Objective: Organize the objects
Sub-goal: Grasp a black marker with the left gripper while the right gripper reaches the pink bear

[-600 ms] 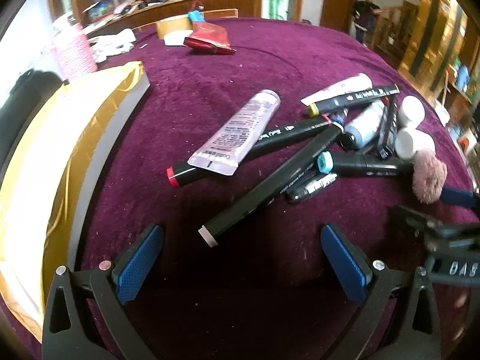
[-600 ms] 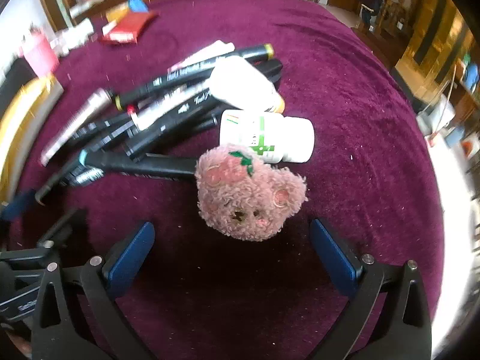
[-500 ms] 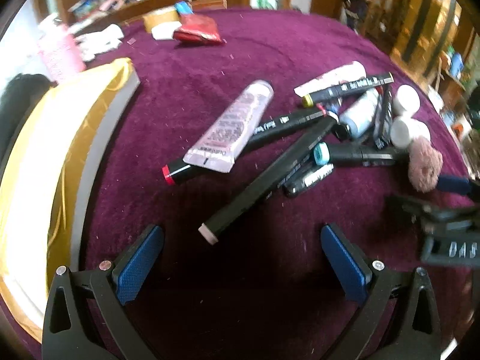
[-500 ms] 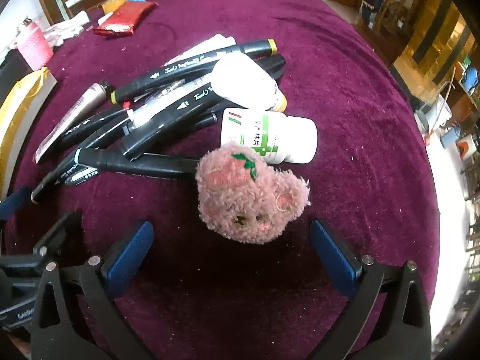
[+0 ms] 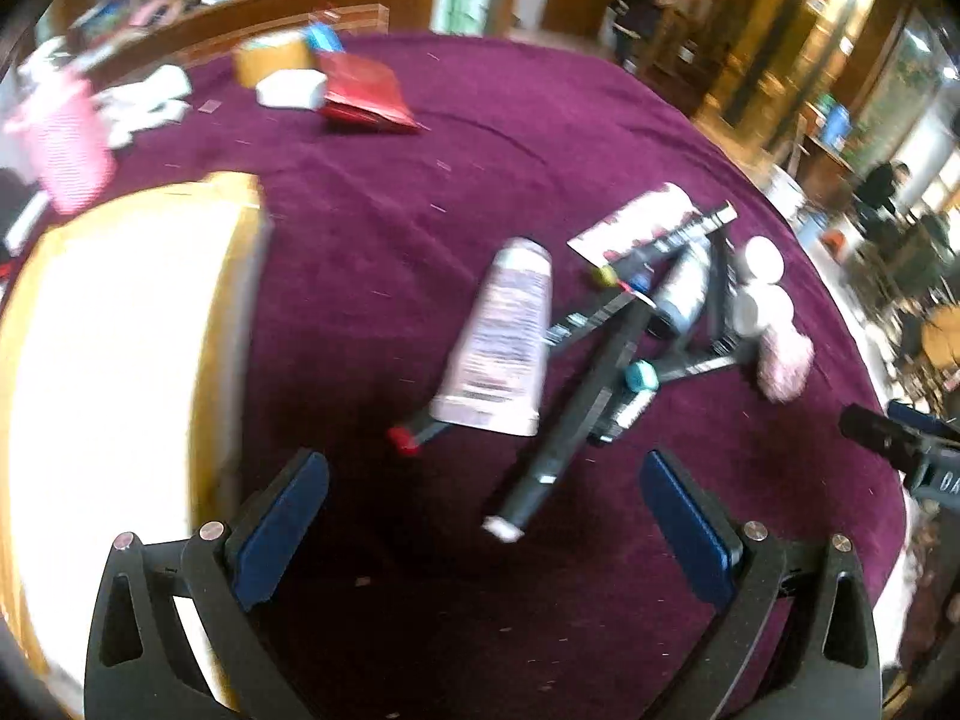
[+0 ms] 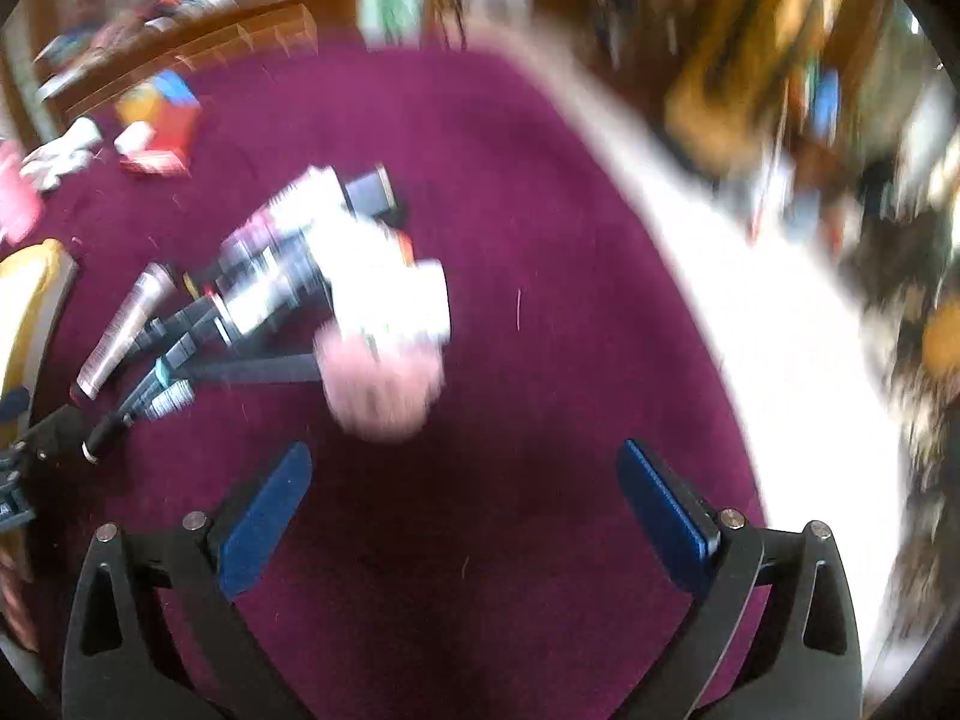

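Both grippers are wide open and hold nothing. My left gripper hangs over the purple cloth, and the pale tip of a long black marker lies between its blue pads. That marker leans into a messy pile. A pink tube lies across a red-capped marker. More pens, a white bottle and a fuzzy pink bear toy sit farther right. A big yellow and white box sits just beside my left pad.

My right gripper is also over the cloth. Its picture is very blurry. The bear toy is ahead of it, a bit to the left, touching the white bottle behind it. Nothing is between the right pads.

I think I am at the very start: nothing is sorted yet, and I am picking what to grab first. The black marker looks easiest for my left side. I need to go down, get both pads around its near end, and squeeze. I think the box is where things go, but I cannot be sure. I must be gentle, since the pens lie on each other and could roll.
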A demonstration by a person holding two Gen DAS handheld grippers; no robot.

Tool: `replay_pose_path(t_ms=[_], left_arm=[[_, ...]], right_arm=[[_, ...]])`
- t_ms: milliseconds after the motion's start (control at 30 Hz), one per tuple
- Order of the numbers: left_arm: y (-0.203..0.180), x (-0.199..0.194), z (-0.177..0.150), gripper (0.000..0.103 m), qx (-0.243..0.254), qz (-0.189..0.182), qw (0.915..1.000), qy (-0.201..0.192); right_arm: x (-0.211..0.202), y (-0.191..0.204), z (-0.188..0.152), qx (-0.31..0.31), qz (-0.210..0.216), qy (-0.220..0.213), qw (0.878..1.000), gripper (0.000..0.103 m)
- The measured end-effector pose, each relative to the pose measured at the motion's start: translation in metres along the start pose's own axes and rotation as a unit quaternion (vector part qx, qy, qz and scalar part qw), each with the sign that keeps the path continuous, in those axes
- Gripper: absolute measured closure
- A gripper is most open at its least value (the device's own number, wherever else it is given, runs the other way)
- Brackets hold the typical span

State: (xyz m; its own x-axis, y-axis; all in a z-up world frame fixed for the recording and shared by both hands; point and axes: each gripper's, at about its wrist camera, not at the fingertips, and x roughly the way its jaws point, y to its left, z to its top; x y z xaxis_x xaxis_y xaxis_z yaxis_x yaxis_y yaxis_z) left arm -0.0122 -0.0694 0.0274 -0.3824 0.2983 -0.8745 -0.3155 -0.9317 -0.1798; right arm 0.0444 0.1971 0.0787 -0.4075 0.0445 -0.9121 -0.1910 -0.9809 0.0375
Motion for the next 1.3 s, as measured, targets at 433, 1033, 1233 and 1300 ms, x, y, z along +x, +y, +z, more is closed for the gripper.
replay_pose_path(t_ms=[433, 1033, 1233, 1300], left_arm=[[-0.059, 0.0, -0.012, 0.051, -0.006, -0.114, 0.9915, 0.062], [-0.041, 0.028, 0.011, 0.082, -0.026, -0.014, 0.9978, 0.059], [-0.041, 0.029, 0.014, 0.082, -0.006, -0.006, 0.998, 0.063], [-0.052, 0.034, 0.019, 0.082, 0.017, 0.004, 0.9978, 0.064]], right_arm=[[0.019, -0.027, 0.011, 0.012, 0.07, 0.004, 0.997, 0.002], [0.031, -0.041, 0.013, -0.007, 0.08, 0.014, 0.997, 0.002], [0.032, -0.043, 0.011, -0.011, 0.078, 0.013, 0.997, 0.001], [0.034, -0.042, 0.011, -0.011, 0.079, 0.016, 0.997, 0.002]])
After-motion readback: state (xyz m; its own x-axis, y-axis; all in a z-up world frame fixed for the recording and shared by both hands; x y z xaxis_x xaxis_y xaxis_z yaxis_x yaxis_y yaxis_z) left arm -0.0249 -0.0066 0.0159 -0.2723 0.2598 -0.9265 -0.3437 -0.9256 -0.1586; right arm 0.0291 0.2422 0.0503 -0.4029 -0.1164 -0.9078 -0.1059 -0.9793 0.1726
